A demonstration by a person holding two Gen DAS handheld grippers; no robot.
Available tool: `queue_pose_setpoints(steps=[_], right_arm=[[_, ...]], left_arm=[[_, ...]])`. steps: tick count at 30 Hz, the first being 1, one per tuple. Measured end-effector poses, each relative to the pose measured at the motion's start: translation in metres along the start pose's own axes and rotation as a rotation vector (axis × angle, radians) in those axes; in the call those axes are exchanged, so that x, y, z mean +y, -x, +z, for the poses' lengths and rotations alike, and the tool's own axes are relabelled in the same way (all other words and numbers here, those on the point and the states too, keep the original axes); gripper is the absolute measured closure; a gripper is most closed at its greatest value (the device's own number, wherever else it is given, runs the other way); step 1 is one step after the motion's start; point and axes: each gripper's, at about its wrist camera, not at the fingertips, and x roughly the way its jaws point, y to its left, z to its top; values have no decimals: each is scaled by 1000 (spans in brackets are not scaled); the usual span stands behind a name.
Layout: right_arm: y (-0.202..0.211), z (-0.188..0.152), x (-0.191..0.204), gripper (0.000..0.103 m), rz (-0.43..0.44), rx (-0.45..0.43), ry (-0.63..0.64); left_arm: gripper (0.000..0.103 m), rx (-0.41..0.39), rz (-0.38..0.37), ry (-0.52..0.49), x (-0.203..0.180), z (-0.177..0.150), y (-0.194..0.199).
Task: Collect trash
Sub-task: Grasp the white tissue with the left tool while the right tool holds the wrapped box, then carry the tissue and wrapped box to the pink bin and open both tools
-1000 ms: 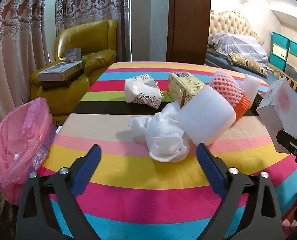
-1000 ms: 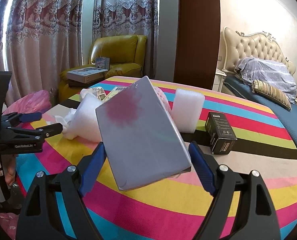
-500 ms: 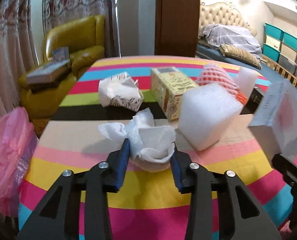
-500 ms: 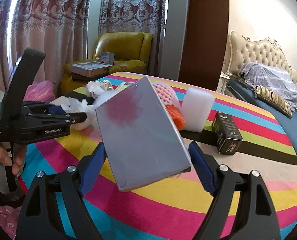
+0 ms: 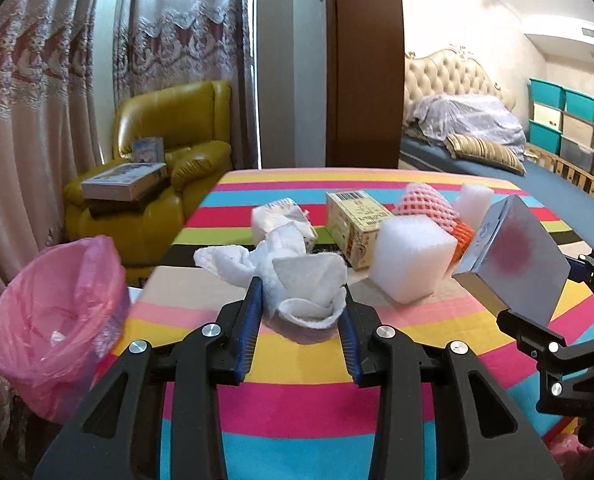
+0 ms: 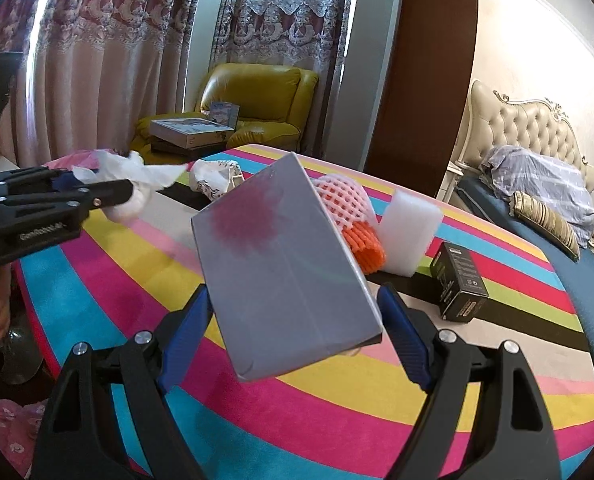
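- The left tool [image 5: 301,316] is nearly closed, its blue pads pinching a crumpled white tissue [image 5: 297,280], which looks lifted clear of the striped surface [image 5: 297,364].
- The right tool [image 6: 293,328] stands wide, its pads pressed on the two long sides of a flat grey box [image 6: 281,256] with a red blotch; the box is tilted, its long axis running away from the tool and up.
- The pink-lined trash bin [image 5: 57,320] stands off the surface's left edge, beside the left tool and a little below it. The left hand is the nearer one by far; the right tool and its box are on the far side, so the tissue can probably go in first with a short swing left.
- Litter left on the surface: a white foam block [image 5: 413,264], a yellowish carton [image 5: 357,220], pink fruit netting [image 5: 425,204], a crumpled patterned paper [image 5: 277,216], a second foam piece [image 6: 411,236] and a small black box [image 6: 461,284].
- Risk, as I judge it: the tissue's loose tail may catch the bin's rim.
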Motion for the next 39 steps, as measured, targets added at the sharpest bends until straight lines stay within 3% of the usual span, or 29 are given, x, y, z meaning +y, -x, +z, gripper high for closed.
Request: queue_pose_setpoints(steps=[29, 34, 39], right_arm=[[5, 14, 35, 22, 25, -15, 86], [2, 22, 49, 22, 73, -23, 116], [-1, 34, 70, 22, 194, -46, 129]], left_arm=[[68, -102, 130, 35, 60, -17, 56], [68, -128, 174, 46, 79, -19, 69], [68, -136, 201, 77, 103, -23, 78]])
